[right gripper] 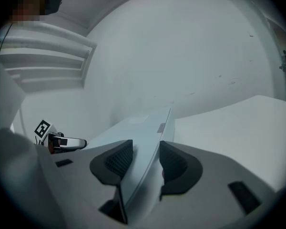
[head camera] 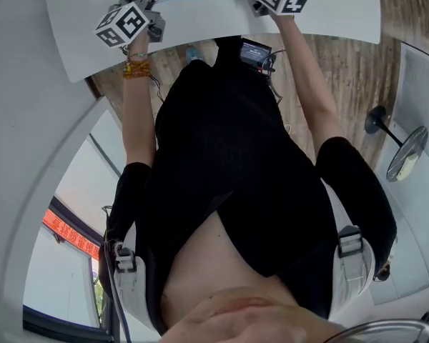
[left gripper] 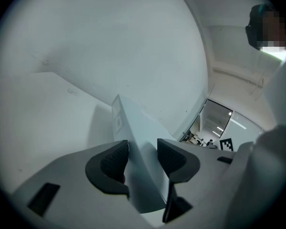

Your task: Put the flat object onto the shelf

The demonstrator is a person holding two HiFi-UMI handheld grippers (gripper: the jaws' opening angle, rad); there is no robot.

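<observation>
Flat object (head camera: 200, 16) in both tools (left gripper: 143, 149) (right gripper: 146, 150)

No legible text; red banner (head camera: 70, 236) characters too blurred.

The head camera looks steeply down the person's front onto both claws. Each claw camera sits close behind its own jaws and faces along them: left claw (left gripper: 142, 157), right claw (right gripper: 144, 159). All three share the panel (left gripper: 139, 128). Each claw view also catches the other's cube (right gripper: 42, 128).
</observation>
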